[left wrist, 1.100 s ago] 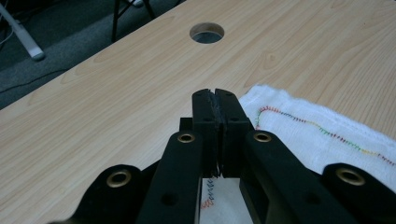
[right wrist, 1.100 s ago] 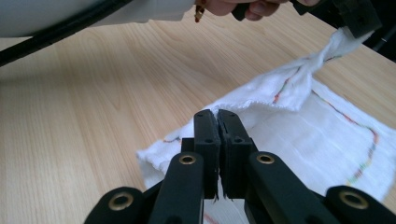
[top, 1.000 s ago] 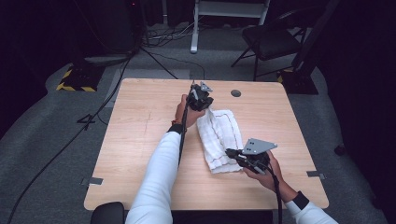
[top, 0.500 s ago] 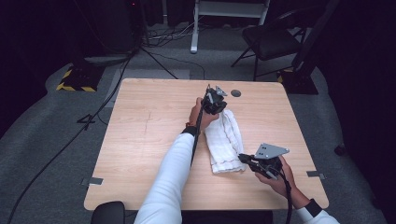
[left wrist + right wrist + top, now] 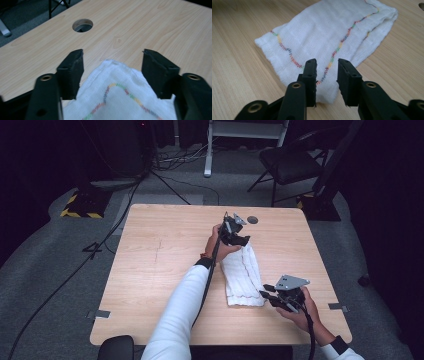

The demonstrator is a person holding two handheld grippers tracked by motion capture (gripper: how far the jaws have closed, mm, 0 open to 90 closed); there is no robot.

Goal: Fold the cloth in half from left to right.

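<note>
On the square light-wood table [image 5: 160, 270], the folded white woven cloth with a rainbow-stitched line [image 5: 243, 277] lies flat right of centre, its long axis running from about twelve to six o'clock. The left gripper [image 5: 239, 239] sits at the cloth's twelve o'clock end, where its jaws have just been opening and now stand wide, the cloth's corner between them but unpressed. The right gripper [image 5: 266, 295] sits at the cloth's five o'clock corner; its jaws have also just been opening, leaving a narrow gap above the near hem without pinching it.
</note>
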